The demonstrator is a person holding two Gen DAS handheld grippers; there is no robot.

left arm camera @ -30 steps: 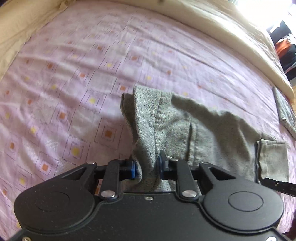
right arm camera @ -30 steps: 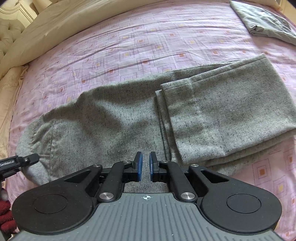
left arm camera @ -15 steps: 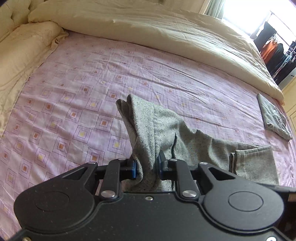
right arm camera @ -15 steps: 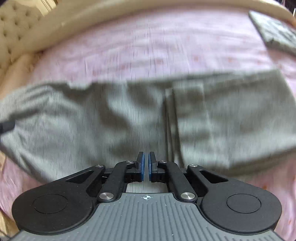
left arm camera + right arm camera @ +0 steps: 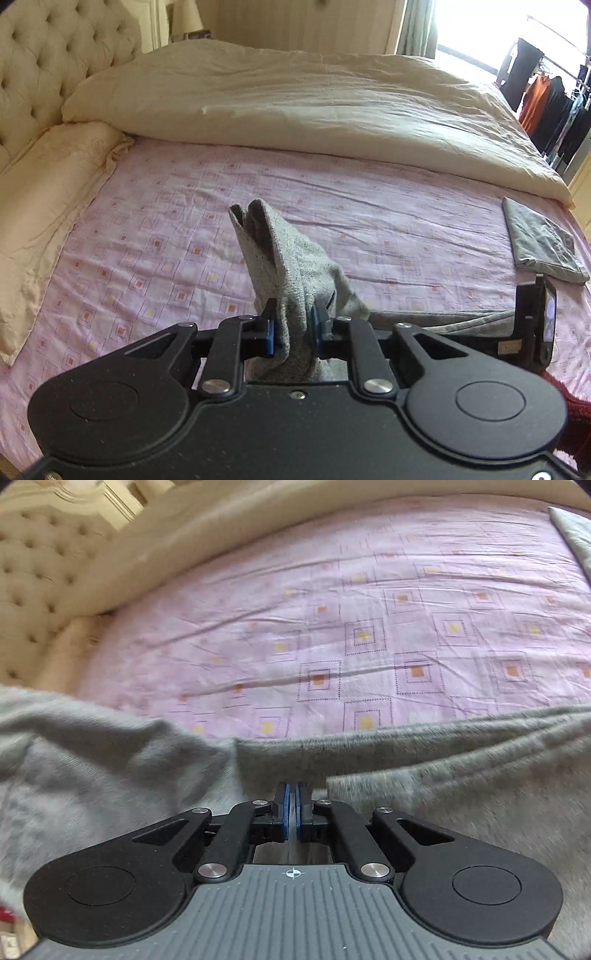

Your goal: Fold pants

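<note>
The left gripper (image 5: 291, 328) pinches a bunched fold of the grey pants (image 5: 295, 273), jaws closing further; the cloth stands above the pink bedsheet (image 5: 166, 229). The right gripper (image 5: 293, 806) has its pads pressed together over the pants; whether cloth is caught I cannot tell.

The left gripper (image 5: 293, 332) fills the lower part of its frame, pointing steeply downward, its blue-padded jaws closing on a bunched wad of grey pants (image 5: 288, 266) that stands up between them toward the centre of the frame. The right gripper (image 5: 293, 805) sits at lower centre of its own frame, also angled down, its blue pads pressed together with only a sliver between, whether fabric is pinched there is unclear.
</note>
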